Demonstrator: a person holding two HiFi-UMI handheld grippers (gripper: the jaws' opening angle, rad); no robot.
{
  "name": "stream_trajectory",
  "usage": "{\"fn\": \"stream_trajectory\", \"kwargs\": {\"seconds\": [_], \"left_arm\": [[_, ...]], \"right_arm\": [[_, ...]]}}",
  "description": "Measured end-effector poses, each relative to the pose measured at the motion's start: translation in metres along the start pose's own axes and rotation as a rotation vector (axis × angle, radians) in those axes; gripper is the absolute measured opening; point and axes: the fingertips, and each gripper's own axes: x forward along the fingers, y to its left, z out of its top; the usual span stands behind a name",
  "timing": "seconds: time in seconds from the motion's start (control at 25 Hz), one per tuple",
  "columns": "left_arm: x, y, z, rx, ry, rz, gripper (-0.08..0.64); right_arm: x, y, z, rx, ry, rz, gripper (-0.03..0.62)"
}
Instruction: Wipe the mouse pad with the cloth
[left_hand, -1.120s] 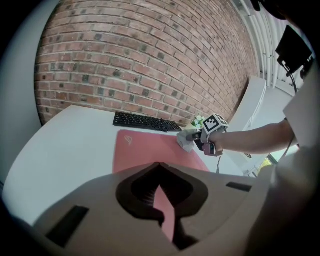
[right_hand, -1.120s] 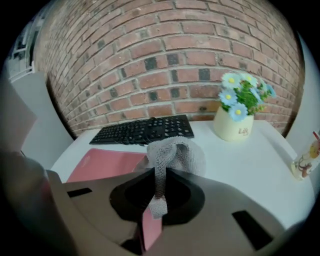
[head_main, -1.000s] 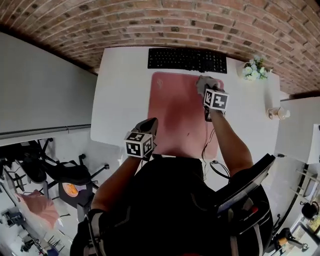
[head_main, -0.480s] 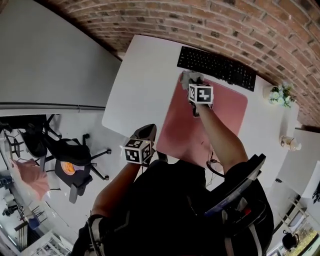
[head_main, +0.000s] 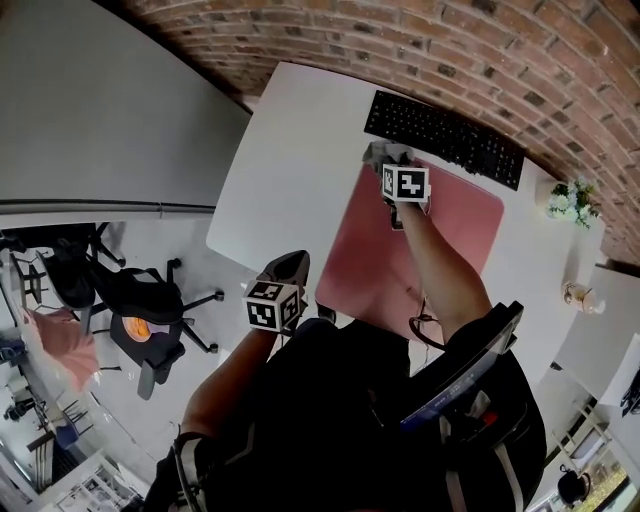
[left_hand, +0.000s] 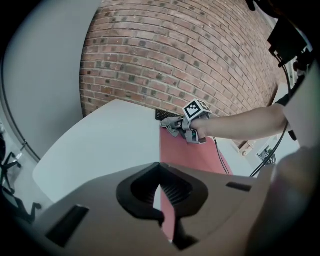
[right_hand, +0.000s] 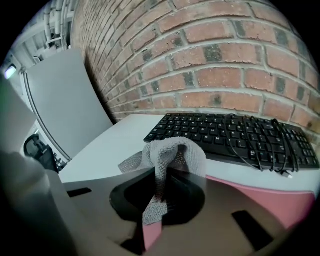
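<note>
The right gripper (right_hand: 159, 197) is clenched on a light grey knitted cloth (right_hand: 175, 152). In the right gripper view the fabric is pinched between the two jaws, and a loose fold rises above them and flops over to the left. In the head view this gripper sits just above the middle of the frame. The cloth is bunched at its tip, on the upper left corner of the pink rectangular mouse pad (head_main: 445, 240). The person's forearm stretches down across the pad.

Directly beyond the cloth lies a black keyboard (head_main: 443, 137), just beside the pad's upper edge, with a thin dark cable draped over its right half in the right gripper view.

The left gripper (left_hand: 161, 192) holds nothing. Its jaws are drawn together to a thin slit, through which only the pad's left edge and the desk show. In the head view it hangs at the lower left of centre, by the near edge of the white desk (head_main: 290, 170), well apart from the pad.

A red brick wall (head_main: 480, 50) runs behind the desk along the top of the frame. A small potted plant with white flowers (head_main: 572, 200) stands at the right, past the keyboard's end. A black office chair (head_main: 130, 300) stands on the floor at the left.
</note>
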Motion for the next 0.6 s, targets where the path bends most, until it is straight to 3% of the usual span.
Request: {"fn": "stream_trajectory", "kwargs": {"seconds": [0.16,0.6], "left_arm": [[0.007,-0.006,0.006,0.019,0.004,-0.022,0.0],[0.025,-0.027,0.016,0.089,0.026,-0.083,0.0]], "right_arm": [[-0.009,-0.013,-0.005,-0.02,0.004,-0.02,0.031],[-0.04,-0.069,-0.021,0.059,-0.024,-0.086,0.031]]}}
